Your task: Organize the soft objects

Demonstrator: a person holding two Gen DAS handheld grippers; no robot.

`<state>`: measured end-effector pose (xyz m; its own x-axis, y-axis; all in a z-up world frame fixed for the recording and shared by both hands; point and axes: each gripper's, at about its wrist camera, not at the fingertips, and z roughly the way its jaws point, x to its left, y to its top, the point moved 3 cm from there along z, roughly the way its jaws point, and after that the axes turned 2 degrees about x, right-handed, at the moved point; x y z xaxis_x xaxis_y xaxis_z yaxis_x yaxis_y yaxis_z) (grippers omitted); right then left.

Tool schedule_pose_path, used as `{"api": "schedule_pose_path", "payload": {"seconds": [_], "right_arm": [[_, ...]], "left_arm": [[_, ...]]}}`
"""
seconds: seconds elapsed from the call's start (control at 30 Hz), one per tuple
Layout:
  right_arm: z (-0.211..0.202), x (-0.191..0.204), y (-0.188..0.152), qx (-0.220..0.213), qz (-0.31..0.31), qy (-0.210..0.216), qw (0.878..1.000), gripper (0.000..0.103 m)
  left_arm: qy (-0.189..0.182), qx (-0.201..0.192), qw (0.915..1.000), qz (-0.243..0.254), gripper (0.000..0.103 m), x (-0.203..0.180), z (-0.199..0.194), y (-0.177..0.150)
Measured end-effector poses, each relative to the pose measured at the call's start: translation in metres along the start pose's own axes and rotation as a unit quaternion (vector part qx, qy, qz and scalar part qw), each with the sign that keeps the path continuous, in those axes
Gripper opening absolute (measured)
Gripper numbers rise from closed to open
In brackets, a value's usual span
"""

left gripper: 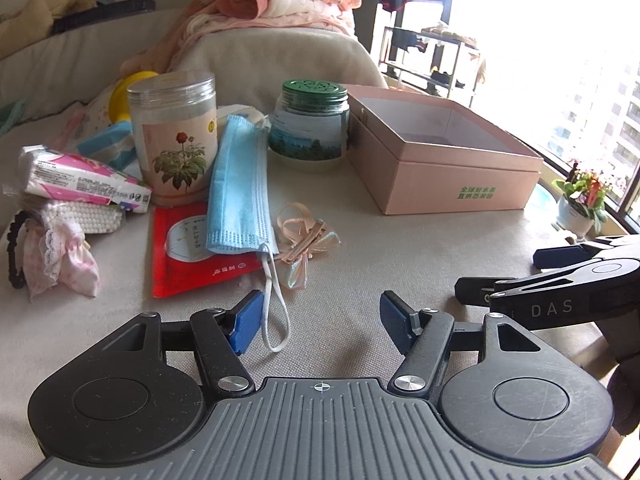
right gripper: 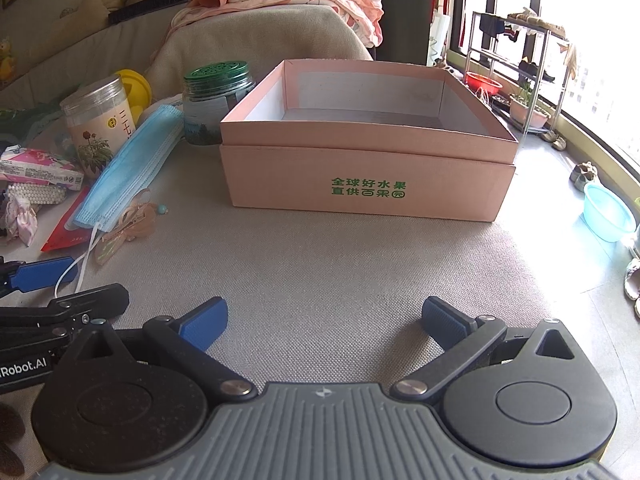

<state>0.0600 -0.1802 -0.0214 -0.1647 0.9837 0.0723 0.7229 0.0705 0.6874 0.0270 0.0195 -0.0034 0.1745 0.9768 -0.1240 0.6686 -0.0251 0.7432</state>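
Beige woven cushion surface (right gripper: 320,264), bright window (left gripper: 560,40) at two o'clock. Blue face mask (left gripper: 240,192) at eleven o'clock, leaning on a flower-label jar (left gripper: 176,140); pink box (right gripper: 368,168) at twelve. Left gripper (left gripper: 320,322) and right gripper (right gripper: 324,322) jaws apart, empty.

Left tongs (left gripper: 322,322): black linkage arms, silver pivot screws, blue ribbed pads, grey ridged base plate with crosshair mark, two round black housings. Right tongs (right gripper: 324,322): same build; side lettering "DAS". Left unit side lettering "Robot.AI".
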Motion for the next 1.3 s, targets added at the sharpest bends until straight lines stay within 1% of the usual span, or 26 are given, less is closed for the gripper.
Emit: {"api": "schedule_pose_path", "payload": {"seconds": [0.1, 0.2, 0.3, 0.33, 0.37, 0.43, 0.47, 0.5, 0.57, 0.63, 0.73, 0.8, 0.83, 0.87, 0.9, 0.93, 0.97, 1.0, 1.03, 1.07, 1.1, 1.17, 1.2, 1.3], "right_arm": [[0.003, 0.000, 0.009, 0.040, -0.006, 0.003, 0.999, 0.103], [0.007, 0.003, 0.014, 0.064, -0.006, -0.003, 0.998, 0.103], [0.012, 0.007, 0.023, 0.082, -0.024, 0.007, 0.996, 0.103], [0.012, 0.010, 0.027, 0.082, -0.030, 0.008, 0.996, 0.101], [0.012, 0.015, 0.032, 0.074, -0.037, 0.008, 0.997, 0.095], [0.008, 0.026, 0.041, 0.049, -0.053, 0.009, 0.997, 0.095], [0.006, 0.032, 0.046, 0.036, -0.059, 0.013, 0.998, 0.095], [0.005, 0.038, 0.051, 0.026, -0.065, 0.018, 0.997, 0.095], [0.002, 0.050, 0.058, 0.010, -0.076, 0.032, 0.997, 0.095], [0.000, 0.063, 0.061, -0.005, -0.089, 0.047, 0.995, 0.095], [-0.001, 0.080, 0.060, -0.023, -0.116, 0.064, 0.991, 0.094], [-0.002, 0.091, 0.056, -0.029, -0.135, 0.072, 0.988, 0.089], [-0.002, 0.095, 0.056, -0.028, -0.143, 0.075, 0.986, 0.088], [-0.005, 0.096, 0.053, -0.029, -0.149, 0.079, 0.985, 0.086], [-0.005, 0.099, 0.052, -0.031, -0.153, 0.083, 0.984, 0.082], [-0.007, 0.101, 0.052, -0.032, -0.159, 0.087, 0.983, 0.079], [-0.008, 0.105, 0.051, -0.034, -0.168, 0.091, 0.981, 0.075], [-0.009, 0.109, 0.049, -0.036, -0.175, 0.093, 0.979, 0.069], [-0.011, 0.112, 0.049, -0.038, -0.183, 0.094, 0.978, 0.065], [-0.014, 0.117, 0.049, -0.043, -0.196, 0.096, 0.975, 0.055], [-0.016, 0.124, 0.051, -0.046, -0.207, 0.098, 0.972, 0.049], [-0.023, 0.143, 0.056, -0.066, -0.236, 0.109, 0.963, 0.047], [-0.027, 0.155, 0.058, -0.082, -0.253, 0.114, 0.957, 0.047], [-0.038, 0.199, 0.064, -0.129, -0.309, 0.133, 0.933, 0.047]], "left_arm": [[-0.017, -0.024, 0.9996, -0.002, 0.069, 0.014, -0.017, 0.009], [-0.010, -0.061, 0.9981, -0.001, 0.069, 0.040, -0.042, 0.027], [0.002, -0.095, 0.9952, -0.023, 0.069, 0.079, -0.065, 0.045], [0.011, -0.105, 0.9940, -0.031, 0.069, 0.093, -0.071, 0.051], [0.022, -0.111, 0.9928, -0.038, 0.069, 0.105, -0.076, 0.056], [0.048, -0.120, 0.9891, -0.070, 0.068, 0.141, -0.084, 0.065], [0.055, -0.121, 0.9872, -0.088, 0.068, 0.158, -0.087, 0.067], [0.053, -0.118, 0.9861, -0.104, 0.068, 0.172, -0.089, 0.067], [0.042, -0.100, 0.9865, -0.123, 0.068, 0.197, -0.087, 0.061], [0.039, -0.077, 0.9900, -0.112, 0.068, 0.209, -0.081, 0.051], [0.041, -0.040, 0.9943, -0.090, 0.068, 0.213, -0.066, 0.037], [0.028, -0.013, 0.9959, -0.085, 0.067, 0.209, -0.053, 0.027], [0.026, -0.008, 0.9960, -0.085, 0.063, 0.208, -0.049, 0.025], [0.025, -0.006, 0.9961, -0.084, 0.057, 0.208, -0.045, 0.023], [0.028, -0.004, 0.9962, -0.082, 0.053, 0.207, -0.041, 0.023], [0.031, -0.004, 0.9963, -0.080, 0.043, 0.207, -0.038, 0.022], [0.031, -0.004, 0.9964, -0.079, 0.036, 0.207, -0.036, 0.022], [0.025, -0.004, 0.9967, -0.077, 0.034, 0.207, -0.034, 0.021], [0.016, -0.006, 0.9967, -0.079, 0.028, 0.208, -0.033, 0.021], [0.006, -0.008, 0.9965, -0.083, 0.021, 0.210, -0.033, 0.022], [-0.004, -0.012, 0.9960, -0.088, 0.020, 0.211, -0.033, 0.022], [-0.008, -0.022, 0.9957, -0.090, 0.017, 0.212, -0.038, 0.023], [-0.005, -0.027, 0.9955, -0.091, 0.017, 0.213, -0.041, 0.023], [0.002, -0.042, 0.9944, -0.097, 0.014, 0.216, -0.052, 0.022]]}}
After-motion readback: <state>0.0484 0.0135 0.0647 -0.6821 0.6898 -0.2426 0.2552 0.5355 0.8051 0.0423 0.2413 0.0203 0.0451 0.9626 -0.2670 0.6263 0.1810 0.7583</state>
